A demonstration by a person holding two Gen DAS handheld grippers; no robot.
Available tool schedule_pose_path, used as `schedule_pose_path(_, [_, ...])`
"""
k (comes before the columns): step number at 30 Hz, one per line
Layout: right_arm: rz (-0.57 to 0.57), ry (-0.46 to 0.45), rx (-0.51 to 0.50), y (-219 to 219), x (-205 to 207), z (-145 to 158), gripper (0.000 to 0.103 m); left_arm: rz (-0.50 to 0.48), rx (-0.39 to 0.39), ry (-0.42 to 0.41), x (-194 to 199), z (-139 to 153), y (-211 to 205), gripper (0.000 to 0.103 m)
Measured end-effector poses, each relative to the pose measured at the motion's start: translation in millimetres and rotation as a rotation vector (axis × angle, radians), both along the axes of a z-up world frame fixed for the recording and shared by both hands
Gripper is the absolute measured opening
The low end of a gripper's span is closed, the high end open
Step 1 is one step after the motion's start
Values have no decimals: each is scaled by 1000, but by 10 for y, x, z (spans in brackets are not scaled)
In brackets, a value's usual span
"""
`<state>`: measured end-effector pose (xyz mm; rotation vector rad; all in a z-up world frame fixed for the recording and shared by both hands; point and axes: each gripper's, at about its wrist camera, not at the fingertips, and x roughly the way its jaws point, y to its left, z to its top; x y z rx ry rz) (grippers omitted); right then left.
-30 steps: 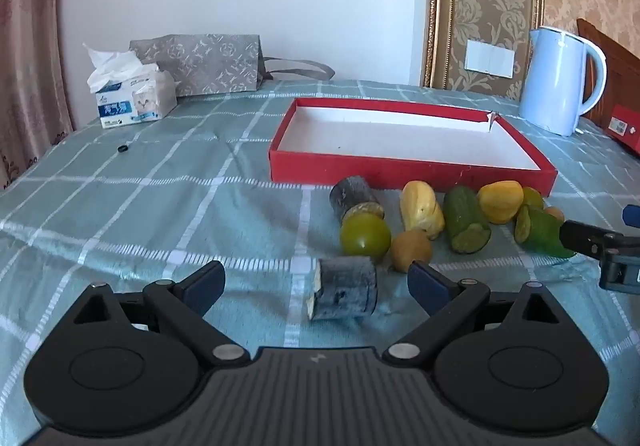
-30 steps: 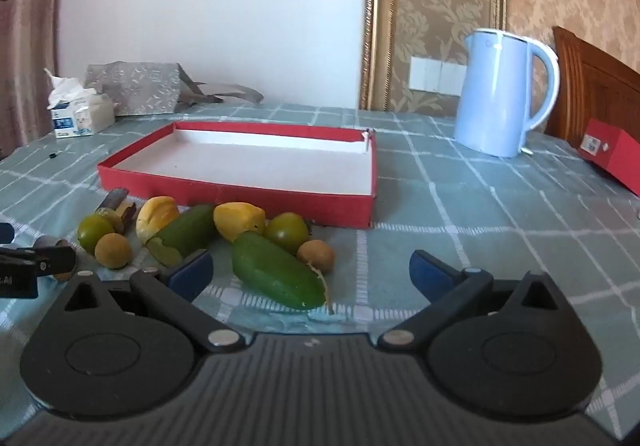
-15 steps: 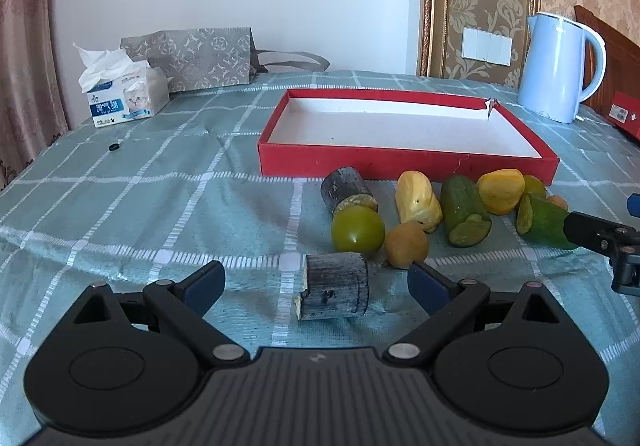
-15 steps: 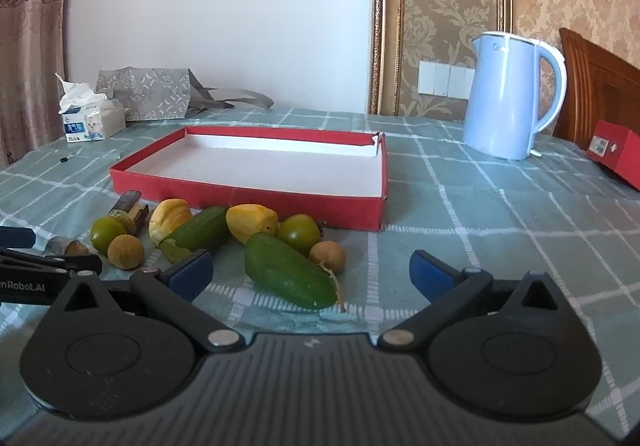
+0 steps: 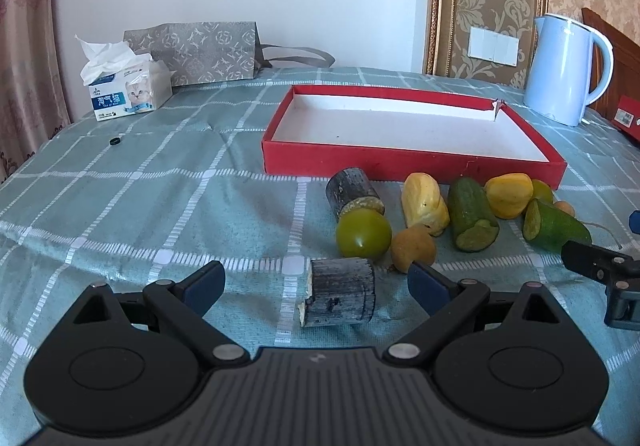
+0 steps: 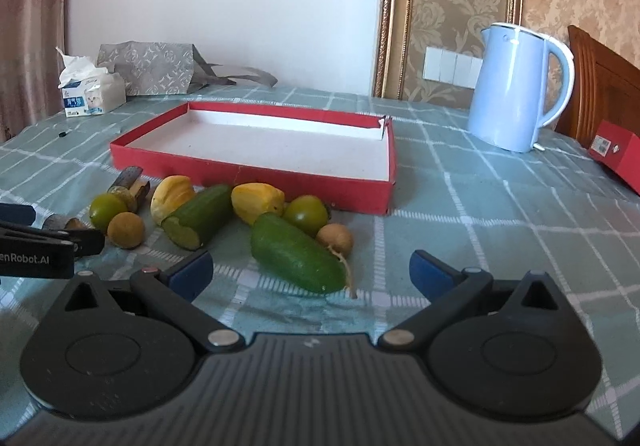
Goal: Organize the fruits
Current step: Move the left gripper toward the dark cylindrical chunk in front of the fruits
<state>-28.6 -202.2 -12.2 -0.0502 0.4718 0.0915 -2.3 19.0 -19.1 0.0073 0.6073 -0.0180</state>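
A shallow red box [image 5: 412, 162] [image 6: 256, 175] with a white floor lies on the checked cloth. In front of it sits a row of fruit: two dark sugarcane stubs [image 5: 340, 297] [image 5: 350, 191], a green round fruit [image 5: 363, 234], a brown longan [image 5: 412, 248], yellow pieces [image 5: 424, 201] [image 6: 258, 201] and cucumber halves [image 5: 472, 219] [image 6: 296, 258]. My left gripper [image 5: 316, 282] is open, with the near sugarcane stub between its fingers, not touched. My right gripper [image 6: 312, 272] is open just before the right cucumber half.
A pale blue kettle [image 5: 566, 69] [image 6: 516, 87] stands at the back right, beside a small red box [image 6: 616, 149]. A tissue box [image 5: 126, 89] and a grey paper bag [image 5: 200, 51] sit at the back left. A small black ring [image 5: 115, 141] lies on the cloth.
Both grippers have tilted up and drawn back a little from the fruit. The fruit and the box lie where they were. Both stay open.
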Motion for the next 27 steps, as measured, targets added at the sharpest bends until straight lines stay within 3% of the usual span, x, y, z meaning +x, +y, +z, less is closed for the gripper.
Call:
schedule_pose_path(8, [-45,-47,13,-67,-26,63,103,1,-3,2,4,-8,20,99])
schedule_pose_path(27, [11,-51,-46,44,-42,24,103,-6,2,5,18,2,6,99])
